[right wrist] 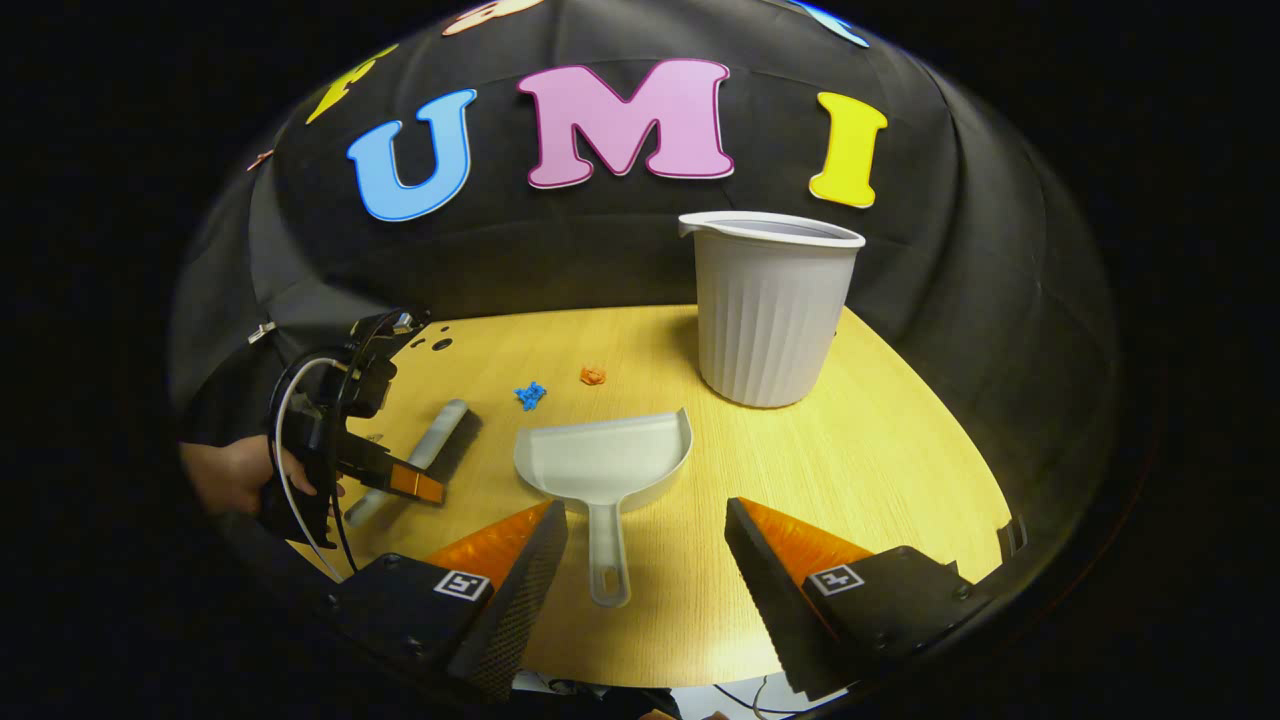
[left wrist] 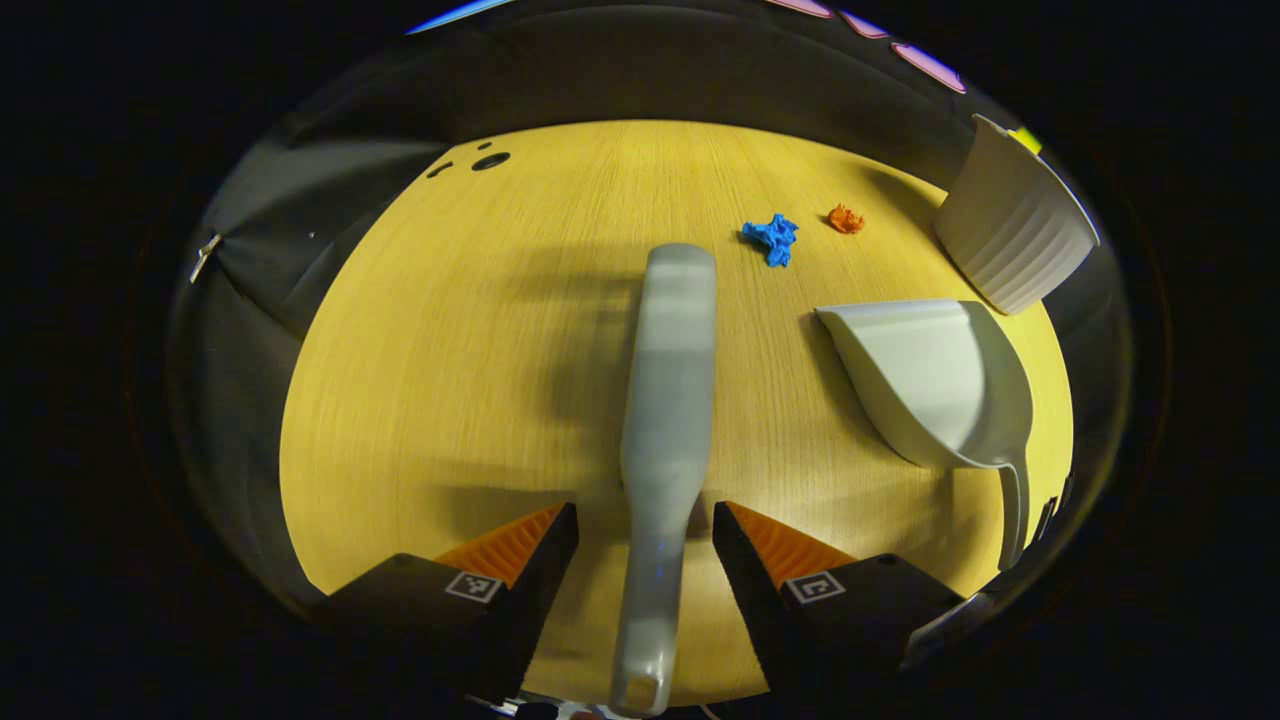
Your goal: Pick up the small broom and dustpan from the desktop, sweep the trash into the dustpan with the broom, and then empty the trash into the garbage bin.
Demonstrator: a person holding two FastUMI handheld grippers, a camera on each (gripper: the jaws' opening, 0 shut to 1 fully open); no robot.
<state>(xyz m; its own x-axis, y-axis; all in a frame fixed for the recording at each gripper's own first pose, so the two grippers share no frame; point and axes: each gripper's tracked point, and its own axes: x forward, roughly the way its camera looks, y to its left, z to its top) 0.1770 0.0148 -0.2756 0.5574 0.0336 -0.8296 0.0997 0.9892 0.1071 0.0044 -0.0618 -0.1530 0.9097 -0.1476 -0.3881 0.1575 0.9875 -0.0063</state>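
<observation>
Both tools are lined up for their pickups, and nothing is gripped yet. The left gripper [left wrist: 645, 530] is spread wide with the broom [left wrist: 668, 400] running straight ahead between its fingers, the handle passing through the gap with room on either side. In the right gripper view the left gripper [right wrist: 385, 475] hangs over the handle end of the broom [right wrist: 425, 450], with a hand [right wrist: 235, 475] behind it.

The right gripper [right wrist: 645, 540] is also wide open, and the dustpan [right wrist: 605, 460] lies just ahead of it, the handle pointing back into the gap and the scoop mouth facing away.

To do this step well, each tool should probably settle low until both fingers flank the handle evenly, then close squarely across it, not at a slant, so that neither handle twists. The broom handle looks smooth and rounded, so a grip near mid-handle seems steadier than one at the very tip.

Beyond the broom head, ahead and to the right, lie a blue scrap [left wrist: 772, 238] and an orange scrap [left wrist: 845, 218]. The bin [right wrist: 772, 305] stands upright ahead of the right gripper, past the dustpan.
</observation>
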